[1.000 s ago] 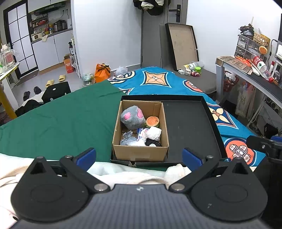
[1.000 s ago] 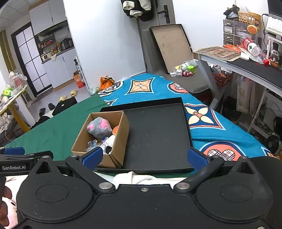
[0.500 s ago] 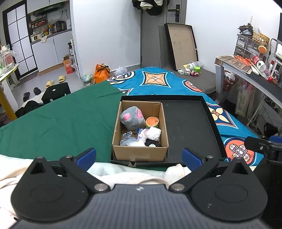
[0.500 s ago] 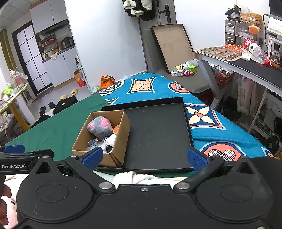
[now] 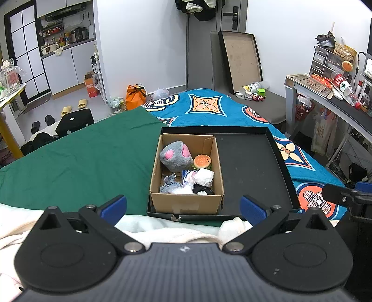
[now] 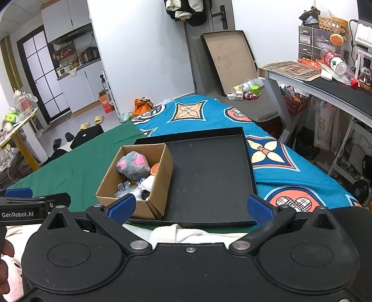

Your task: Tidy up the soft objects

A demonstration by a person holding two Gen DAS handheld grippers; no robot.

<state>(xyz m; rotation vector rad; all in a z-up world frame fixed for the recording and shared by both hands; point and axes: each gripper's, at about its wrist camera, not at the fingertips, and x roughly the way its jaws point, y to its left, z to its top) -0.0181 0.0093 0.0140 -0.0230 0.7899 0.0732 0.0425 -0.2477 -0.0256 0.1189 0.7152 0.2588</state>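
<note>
I am looking into a lived-in studio flat: a bed (image 5: 69,162) under green and blue patterned covers, a kitchenette (image 5: 67,58) past the doorway, slippers (image 5: 74,106) on the floor, clothes (image 6: 183,9) hung over the door, a cluttered desk (image 6: 325,81).

The left gripper (image 5: 183,208) was held level and pointed forward, its jaws spread wide with nothing between the blue pads (image 5: 114,206). The right gripper (image 6: 190,206) sat in the same pose just beside it, jaws equally wide and empty, blue fingertips (image 6: 259,208) apart. Each tool showed at the edge of the other's view. Part of a hand (image 6: 4,267) was visible at the lower left of the right wrist view.
</note>
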